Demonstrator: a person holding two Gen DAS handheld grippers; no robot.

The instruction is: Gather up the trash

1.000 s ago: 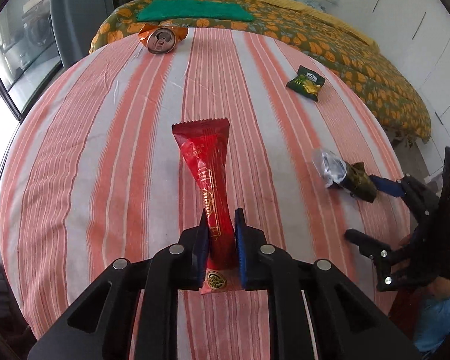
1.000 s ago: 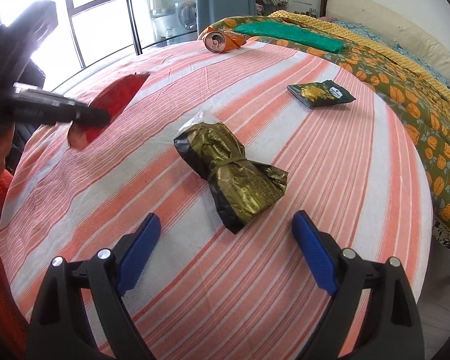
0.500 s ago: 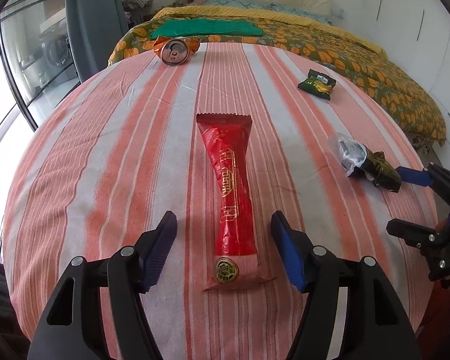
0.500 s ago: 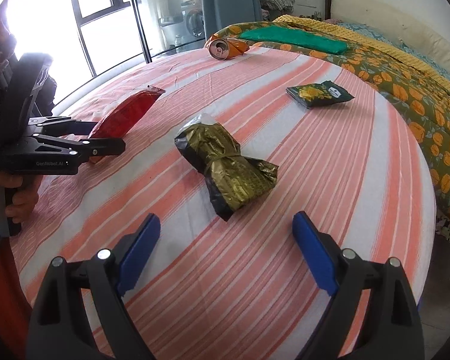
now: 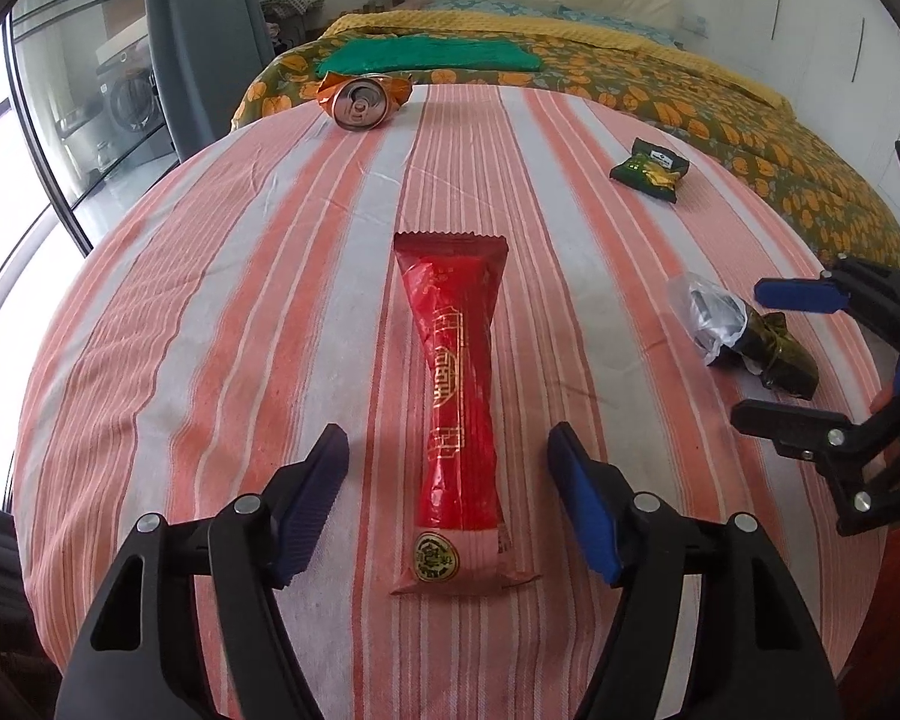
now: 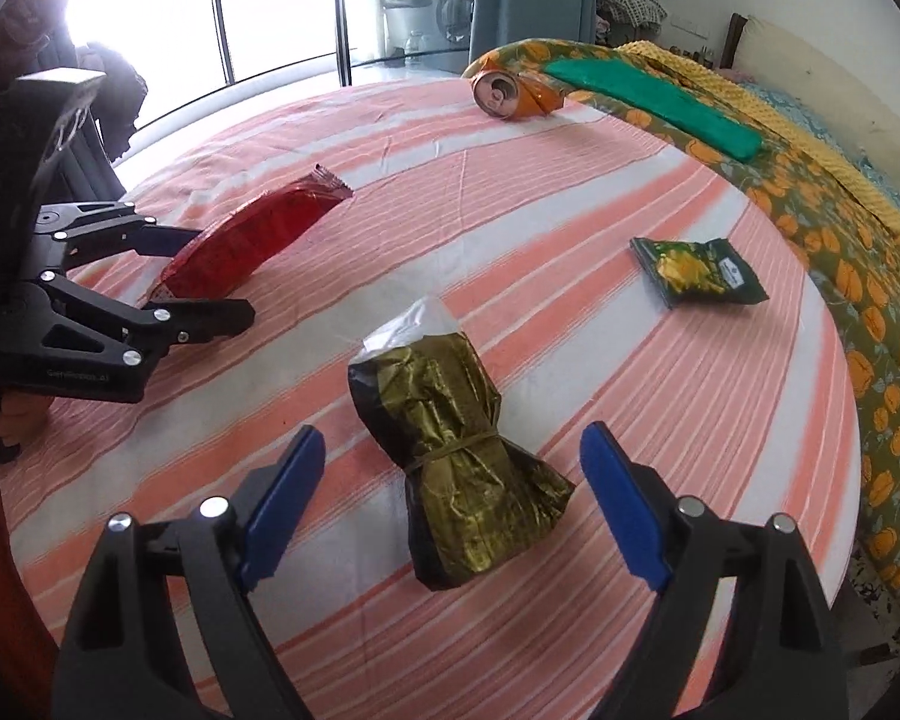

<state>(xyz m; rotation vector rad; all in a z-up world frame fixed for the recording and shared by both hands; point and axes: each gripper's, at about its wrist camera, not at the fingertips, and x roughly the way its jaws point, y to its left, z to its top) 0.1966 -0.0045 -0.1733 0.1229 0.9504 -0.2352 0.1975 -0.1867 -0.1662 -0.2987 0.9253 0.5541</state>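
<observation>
We angle both grippers down at the striped bed. Our left gripper (image 5: 447,504) has its jaws apart around the long red wrapper (image 5: 456,396), which a second ago they pinched. Our right gripper's (image 6: 453,504) jaws are closing on the crumpled gold-black wrapper (image 6: 456,468) between them, not yet touching.

table (image 5: 210,312): long wrapper (image 5: 459,396) lies at centre | tied bundle (image 6: 456,450) to its right | small packet (image 5: 651,171) behind the bundle | crushed can (image 5: 363,99) at far edge | bed (image 5: 720,96) behind the table
</observation>
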